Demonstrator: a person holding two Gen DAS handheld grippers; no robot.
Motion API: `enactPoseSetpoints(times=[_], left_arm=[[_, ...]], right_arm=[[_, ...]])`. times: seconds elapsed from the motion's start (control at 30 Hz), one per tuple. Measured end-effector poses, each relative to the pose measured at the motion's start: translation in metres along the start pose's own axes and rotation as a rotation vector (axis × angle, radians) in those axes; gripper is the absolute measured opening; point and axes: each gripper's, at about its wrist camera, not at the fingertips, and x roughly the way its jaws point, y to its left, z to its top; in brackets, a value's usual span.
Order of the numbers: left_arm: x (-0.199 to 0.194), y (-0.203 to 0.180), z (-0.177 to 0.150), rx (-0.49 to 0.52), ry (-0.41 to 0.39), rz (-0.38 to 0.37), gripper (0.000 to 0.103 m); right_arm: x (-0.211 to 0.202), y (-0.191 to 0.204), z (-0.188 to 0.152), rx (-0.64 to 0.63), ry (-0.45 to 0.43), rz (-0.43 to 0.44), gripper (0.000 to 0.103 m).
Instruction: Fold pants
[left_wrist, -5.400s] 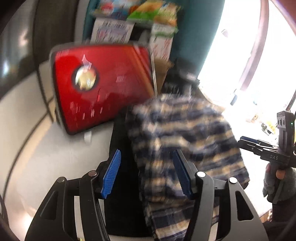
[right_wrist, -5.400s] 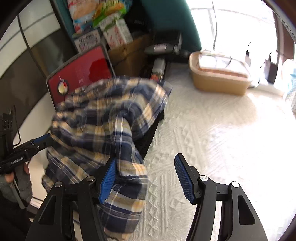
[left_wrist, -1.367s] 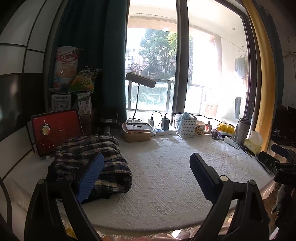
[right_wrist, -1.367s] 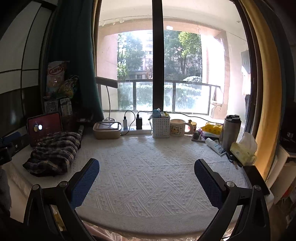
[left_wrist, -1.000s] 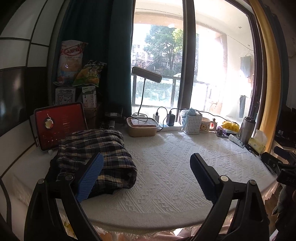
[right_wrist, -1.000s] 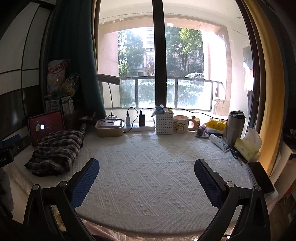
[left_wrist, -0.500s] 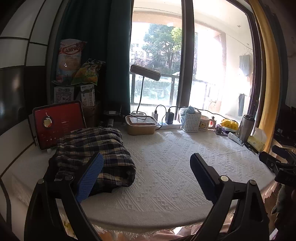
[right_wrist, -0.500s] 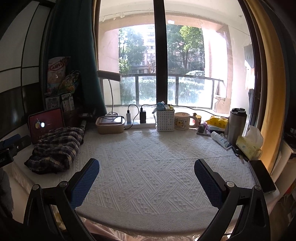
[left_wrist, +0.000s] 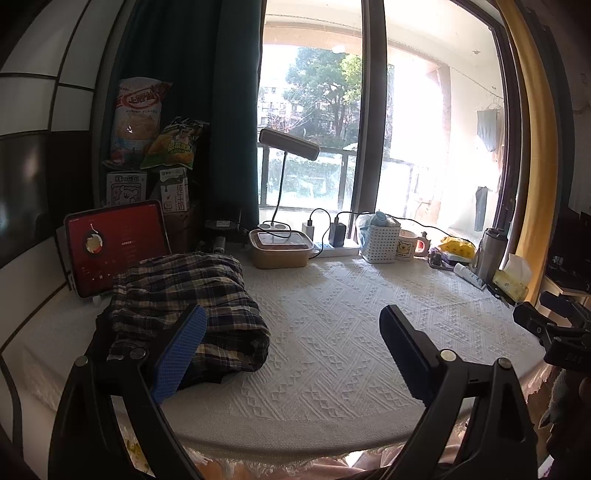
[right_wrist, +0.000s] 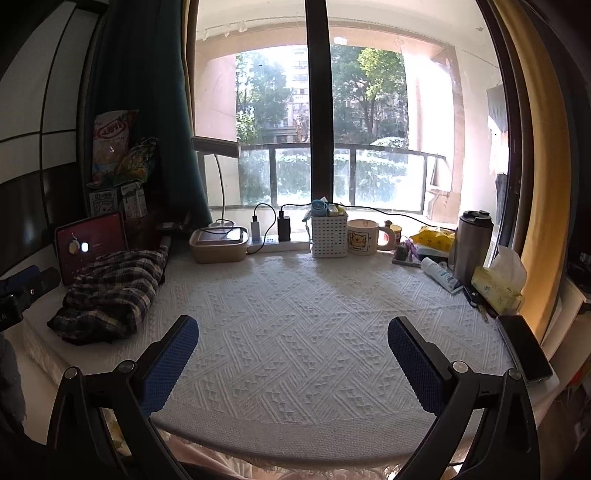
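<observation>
Plaid pants (left_wrist: 184, 306) sit as one folded bundle at the far-left of the bench (right_wrist: 295, 332), right in front of the red tablet (left_wrist: 114, 247) and left of the tan lidded box (left_wrist: 279, 249). Left gripper (left_wrist: 291, 347) hovers at the near bench edge, jaws wide, nothing between them; its left pad overlaps the pants in view only (no contact as far as I can tell). Right gripper (right_wrist: 291, 354) is also back at the near edge, jaws wide and empty, well apart from the pants.

Judgement: fold looks done, or nearly. The bundle is lumpy, with a rolled near edge.

Risks:
- The bundle lies near the bench's left edge over some dark cloth; a nudge from the left pad could loosen the top layer or push it off.
- Pushing it back could tip the propped tablet.
- A wide right-side swing could hit the tumbler (right_wrist: 472, 247) or phone (right_wrist: 526, 349) at the bench edge.
- Loose charger cables at the back could snag.

Counts: 1 pants, 2 grippers, 1 tablet, 1 tan box, 1 desk lamp (left_wrist: 288, 147), 1 white basket (right_wrist: 329, 236), 1 mug (right_wrist: 364, 237), 1 tumbler, 1 tissue pack (right_wrist: 498, 284), 1 phone, 2 snack bags (left_wrist: 138, 118), 2 small cartons under them.
</observation>
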Motion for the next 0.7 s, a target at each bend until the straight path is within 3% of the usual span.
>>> enactPoseSetpoints(times=[0.7], left_arm=[[0.0002, -0.0034, -0.0011, 0.001, 0.004, -0.002, 0.094]], right_arm=[[0.0022, -0.0024, -0.0024, 0.002, 0.01, 0.001, 0.103]])
